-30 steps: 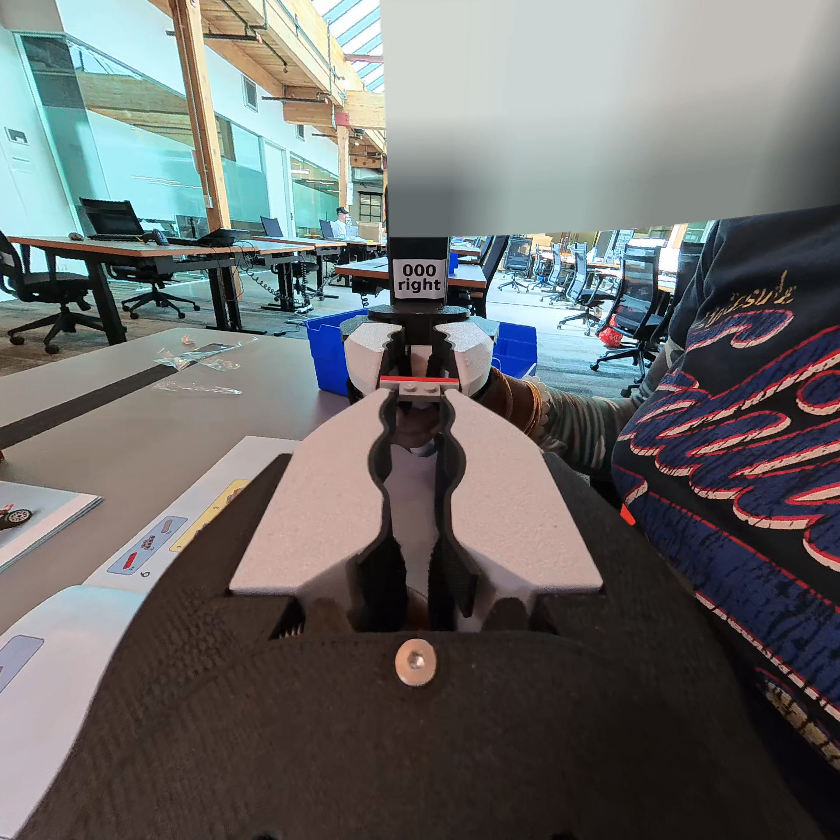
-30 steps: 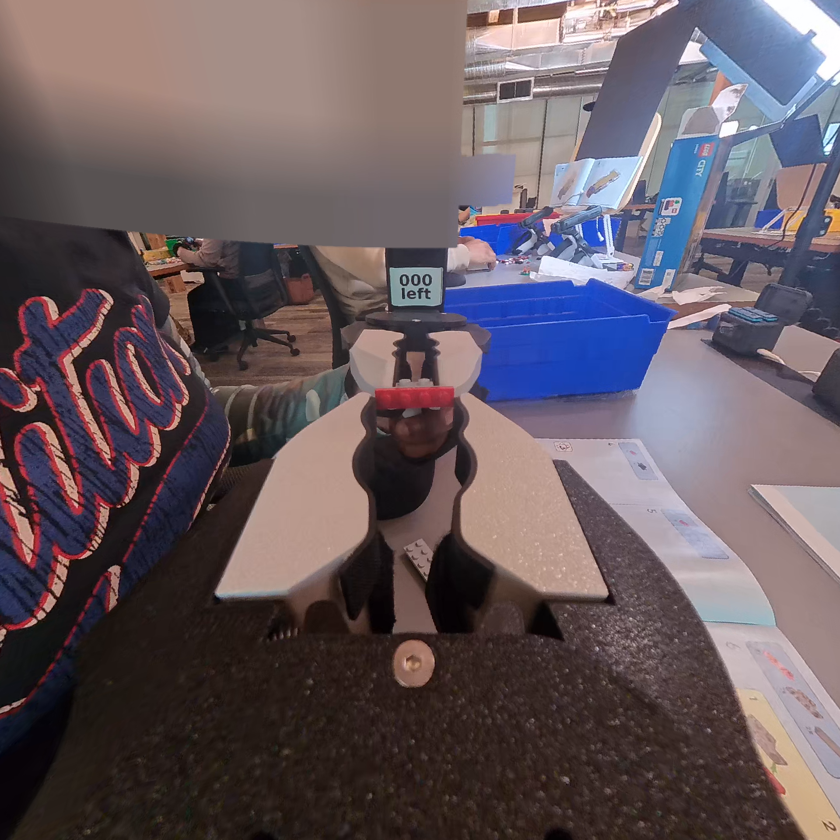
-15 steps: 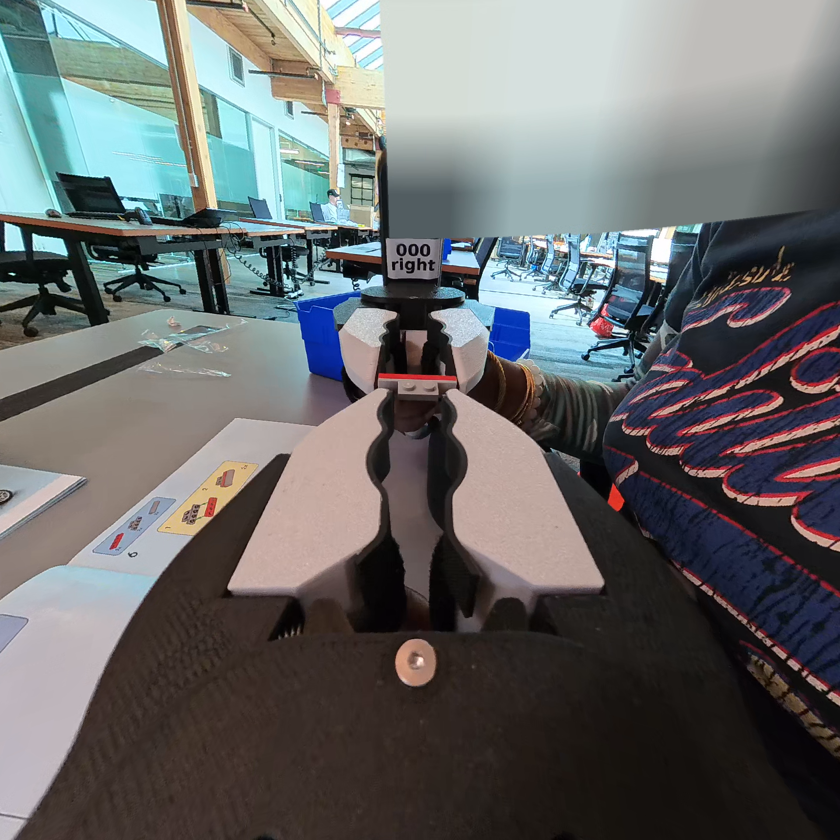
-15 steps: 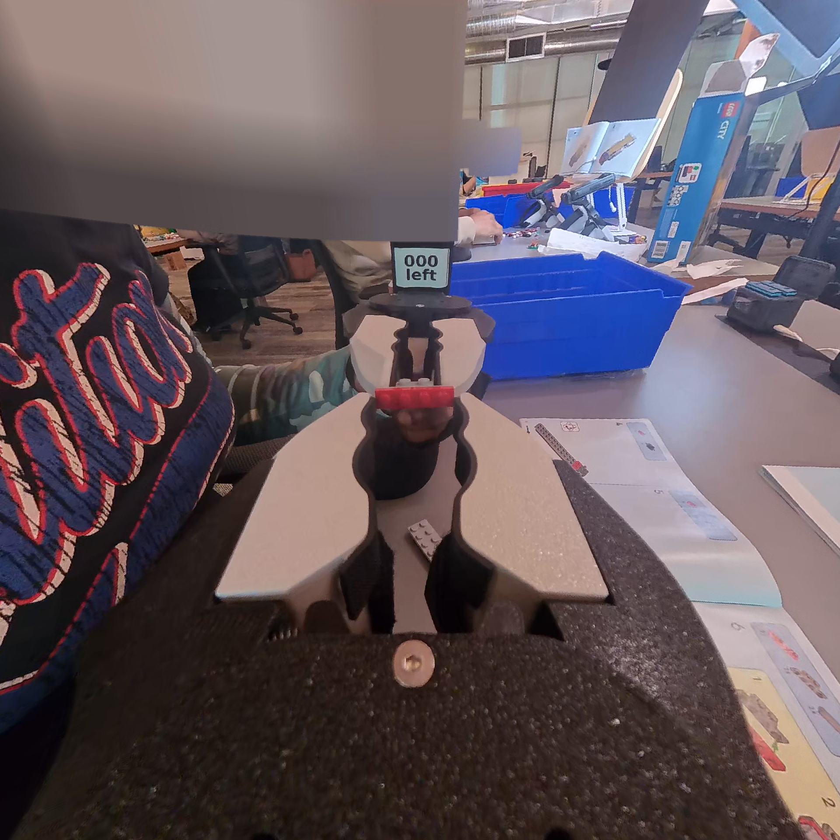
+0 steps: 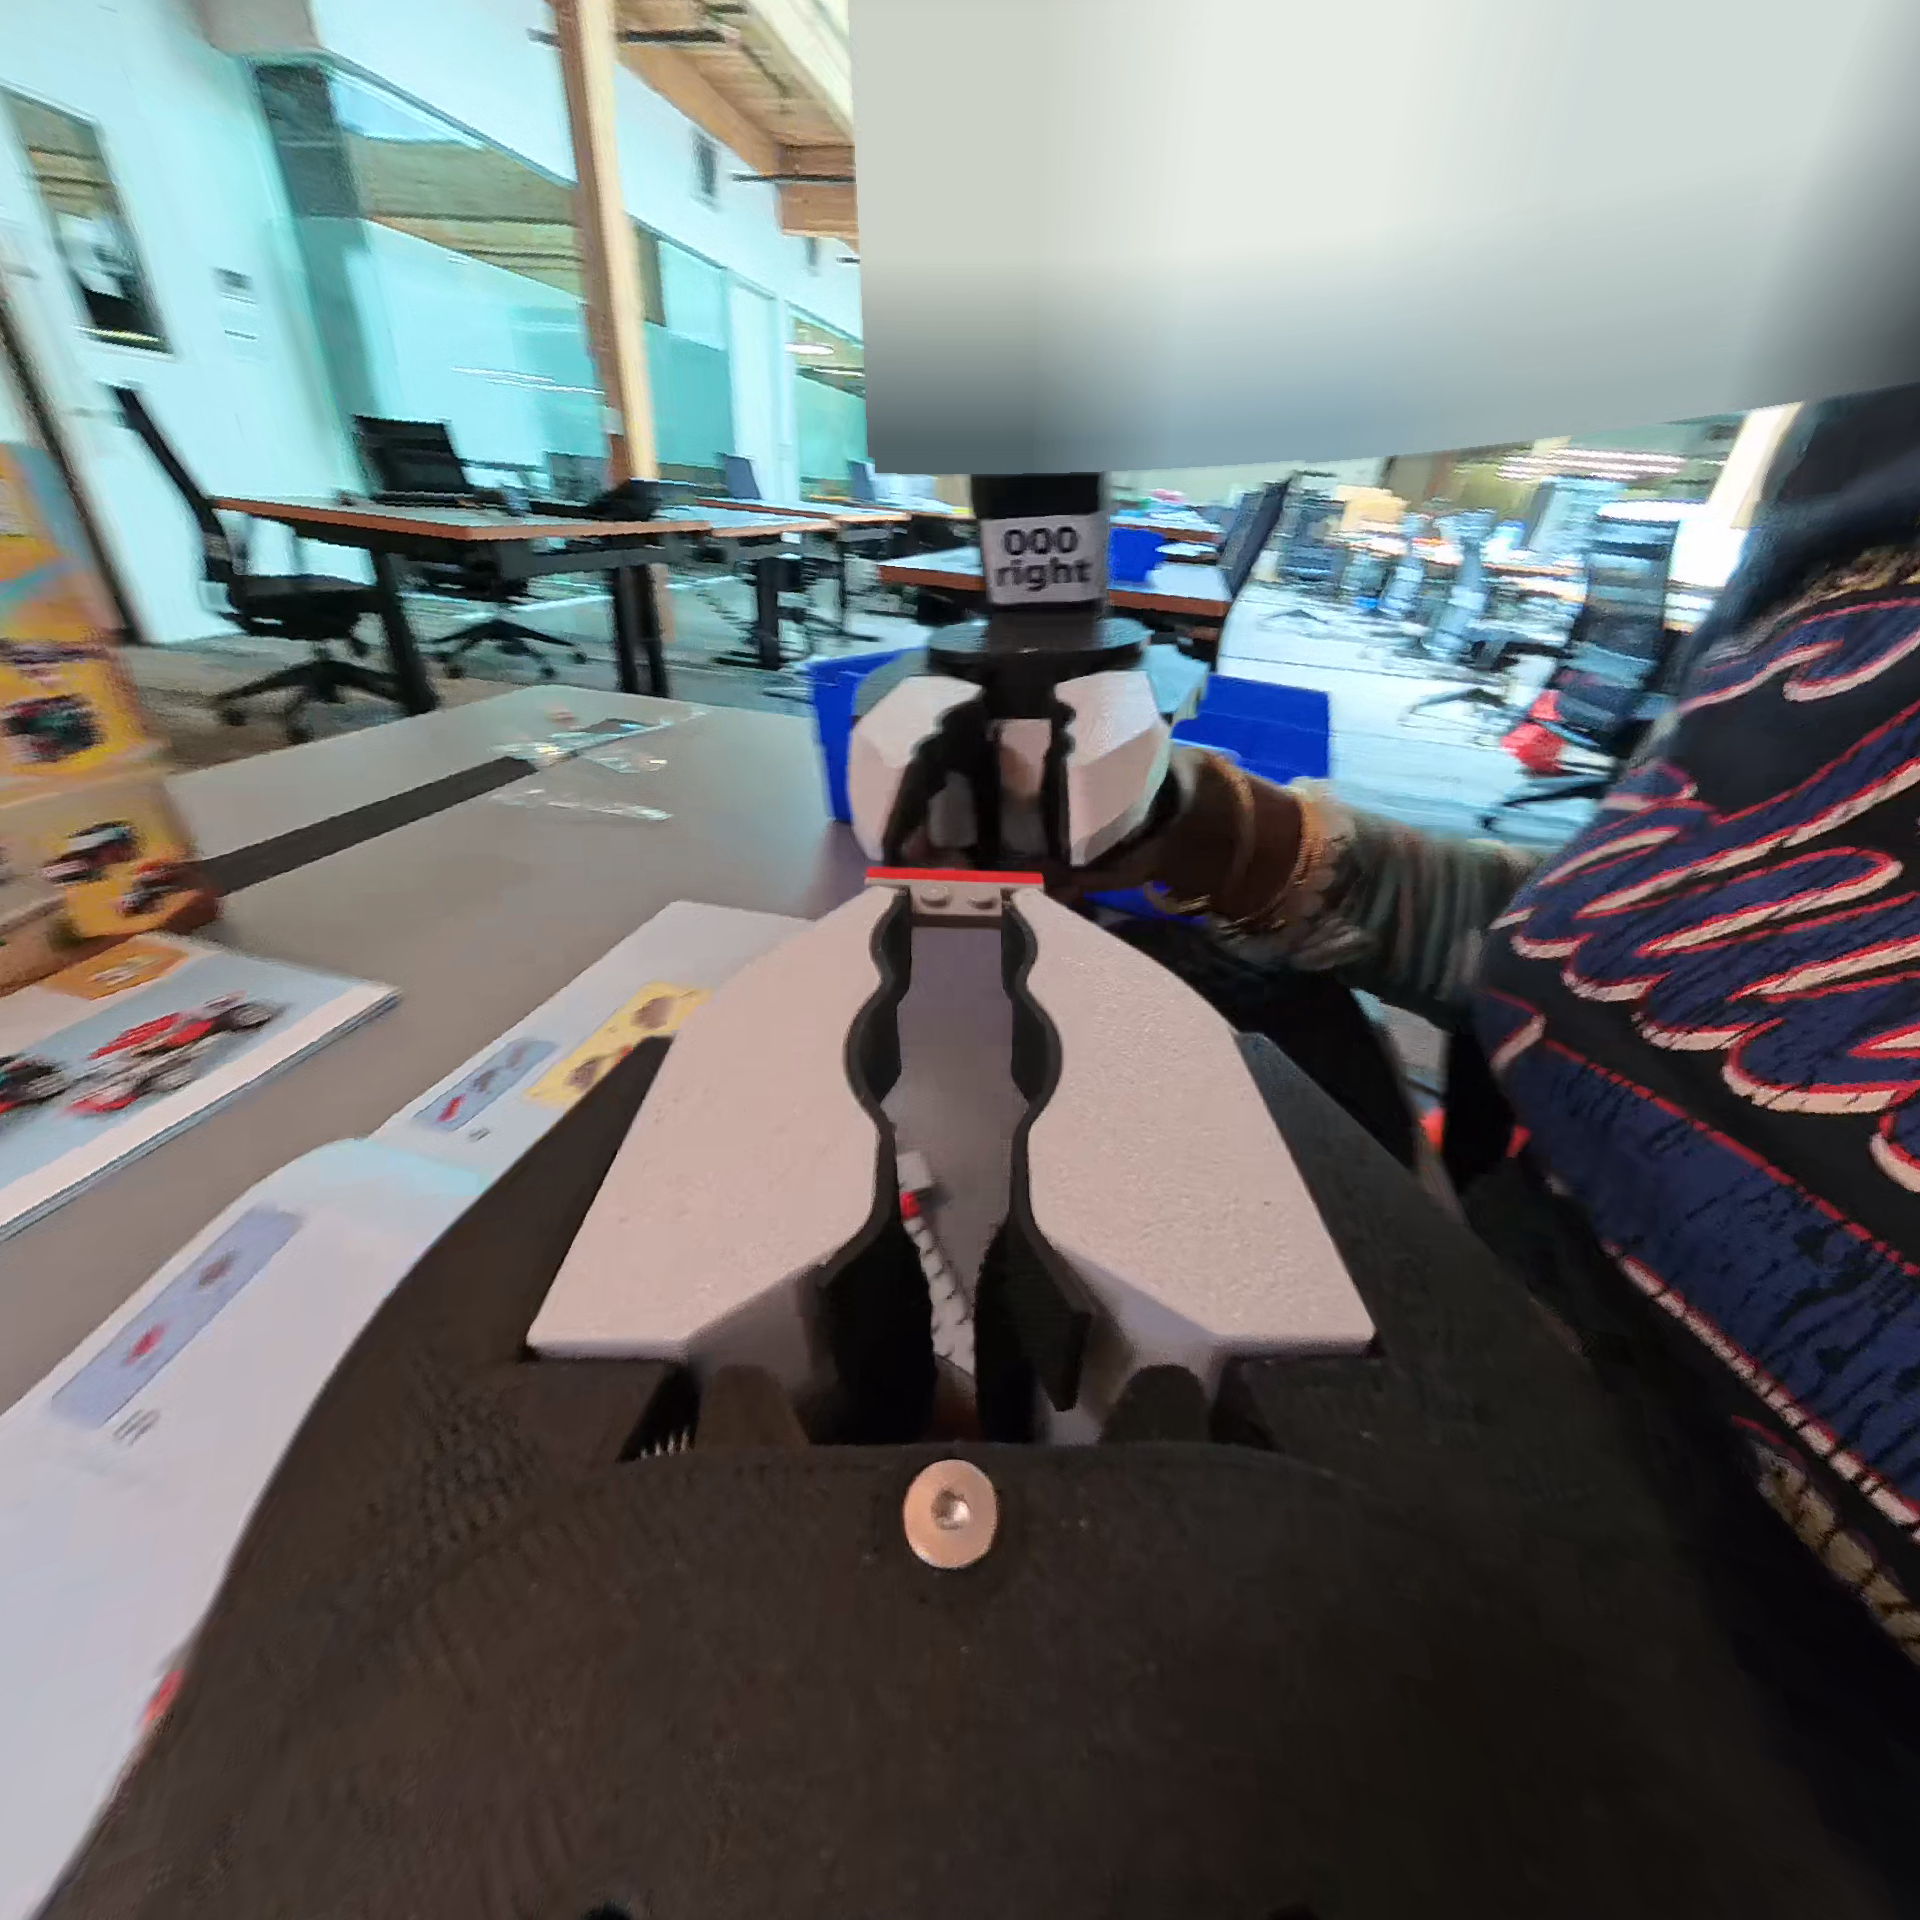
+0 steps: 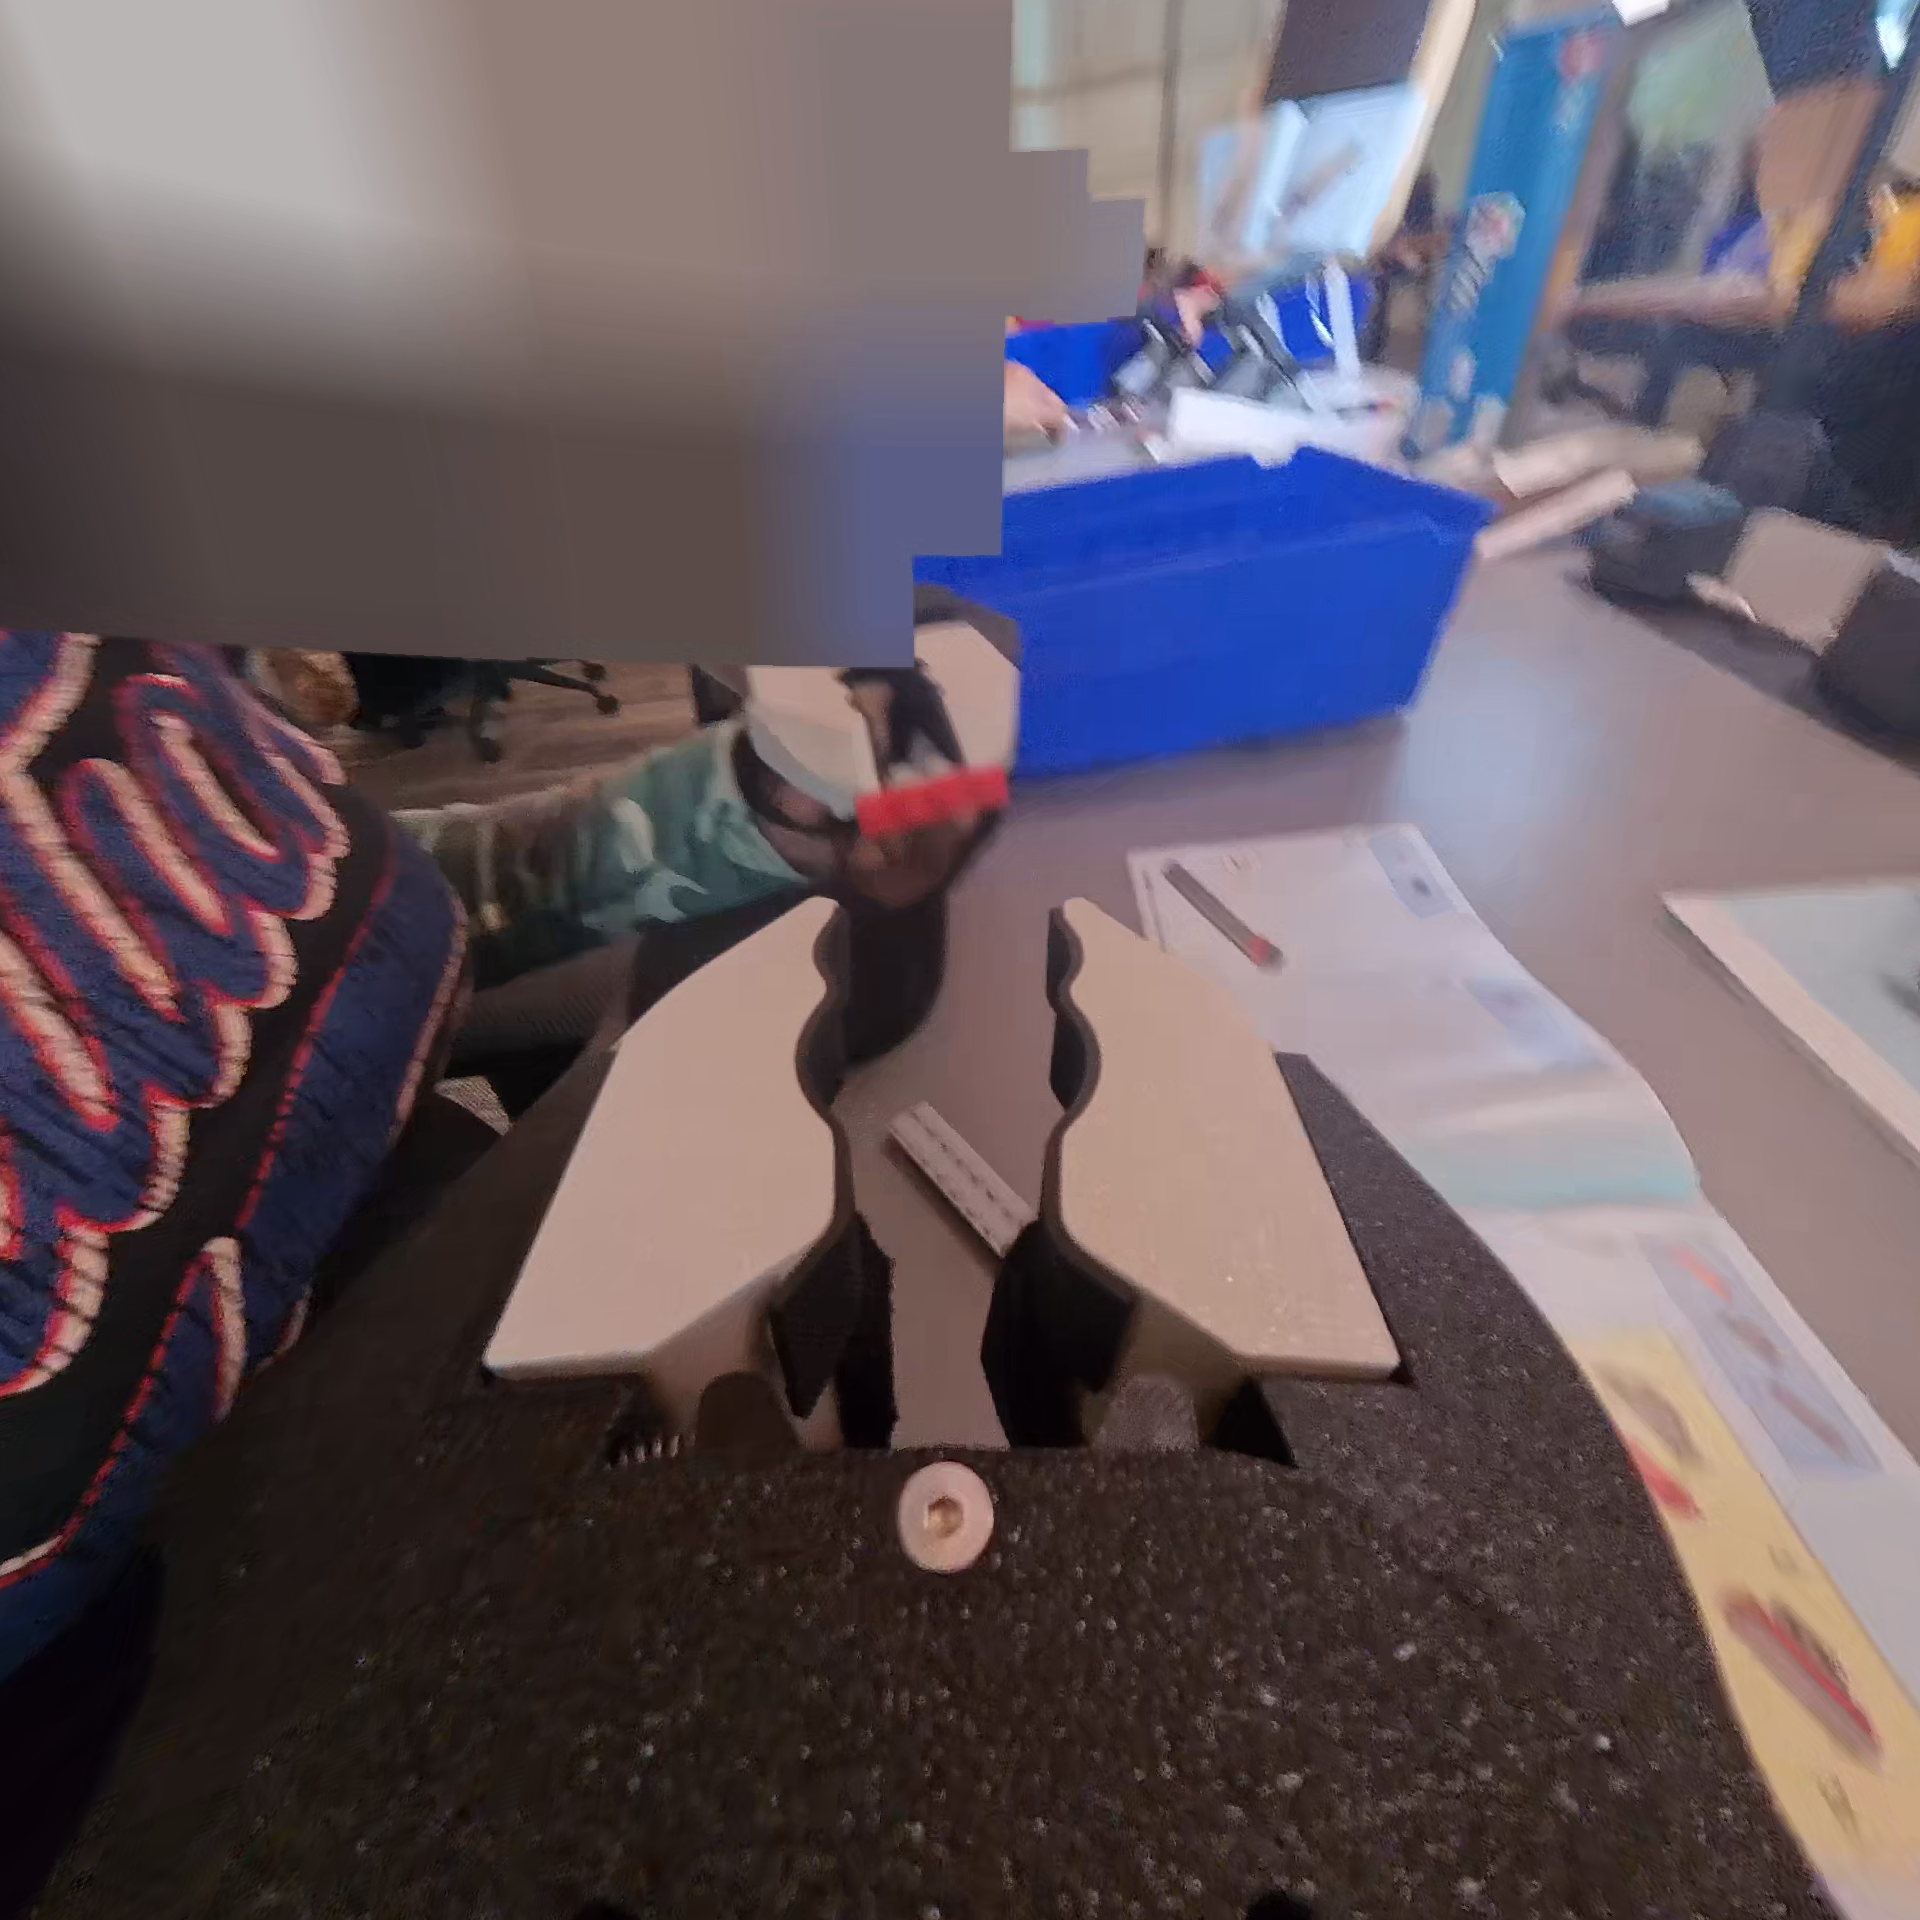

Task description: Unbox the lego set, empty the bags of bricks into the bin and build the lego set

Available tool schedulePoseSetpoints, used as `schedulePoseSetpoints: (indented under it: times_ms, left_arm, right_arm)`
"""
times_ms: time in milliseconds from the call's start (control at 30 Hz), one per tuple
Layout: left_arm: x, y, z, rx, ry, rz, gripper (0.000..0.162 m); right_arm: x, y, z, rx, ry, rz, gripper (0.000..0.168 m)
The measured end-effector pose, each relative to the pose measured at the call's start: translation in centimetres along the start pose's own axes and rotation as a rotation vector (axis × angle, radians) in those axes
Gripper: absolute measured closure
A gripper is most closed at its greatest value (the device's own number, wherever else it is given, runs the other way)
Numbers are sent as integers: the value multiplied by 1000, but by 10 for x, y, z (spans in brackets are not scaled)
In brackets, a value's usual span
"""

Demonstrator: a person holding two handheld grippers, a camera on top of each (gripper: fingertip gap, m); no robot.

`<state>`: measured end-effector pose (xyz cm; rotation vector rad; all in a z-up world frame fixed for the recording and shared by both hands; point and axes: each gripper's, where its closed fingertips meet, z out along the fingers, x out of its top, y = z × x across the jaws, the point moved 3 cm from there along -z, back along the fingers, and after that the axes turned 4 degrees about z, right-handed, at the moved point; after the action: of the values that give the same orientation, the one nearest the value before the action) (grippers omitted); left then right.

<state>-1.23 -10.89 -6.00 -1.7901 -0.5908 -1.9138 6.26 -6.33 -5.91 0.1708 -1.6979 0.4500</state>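
Note:
My left gripper [image 5: 956, 906] is shut on a small grey plate with a red plate [image 5: 954, 879] pressed against it, held above the table. In the right wrist view the same red plate [image 6: 930, 805] shows in the left gripper's tips, blurred. My right gripper [image 6: 951, 920] is open and empty, a short way back from that piece; it also shows in the left wrist view [image 5: 1003, 821], facing the left gripper. A long grey plate [image 6: 956, 1164] lies on the table under my right gripper. Another long grey piece with a red end [image 6: 1216, 914] lies on the instruction sheet [image 6: 1455, 1039].
A blue bin [image 6: 1226, 623] stands at the back of the grey table. A booklet [image 5: 156, 1049] and a yellow set box [image 5: 73, 831] lie at the left. Empty clear bags [image 5: 582, 758] lie farther back. The person's dark patterned shirt [image 5: 1714, 987] is close beside both grippers. My two grippers' fingertips are within a few centimetres of each other.
My right gripper has opened, let go of the red and grey piece and drawn back from it. The left gripper keeps hold of the piece. Both views have swung.

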Motion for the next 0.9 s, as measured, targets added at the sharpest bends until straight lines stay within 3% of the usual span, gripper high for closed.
schedulePoseSetpoints:
  times_ms: [167,333,533,667,900]
  left_arm:
    - [1,-24,-33,227,95,6,146]
    - [-1,-22,-30,190,88,16,146]
    - [1,-19,-32,160,122,-6,146]
    - [2,-18,-33,156,130,-4,146]
    - [5,-18,-35,147,170,-38,146]
  right_arm:
    - [-45,43,1,-229,-323,61,150]
    - [-78,54,29,-209,-605,1,149]
    - [-92,66,45,-208,-812,-137,155]
    - [-88,67,44,-220,-783,-120,160]
    - [-75,81,5,-354,-673,139,160]
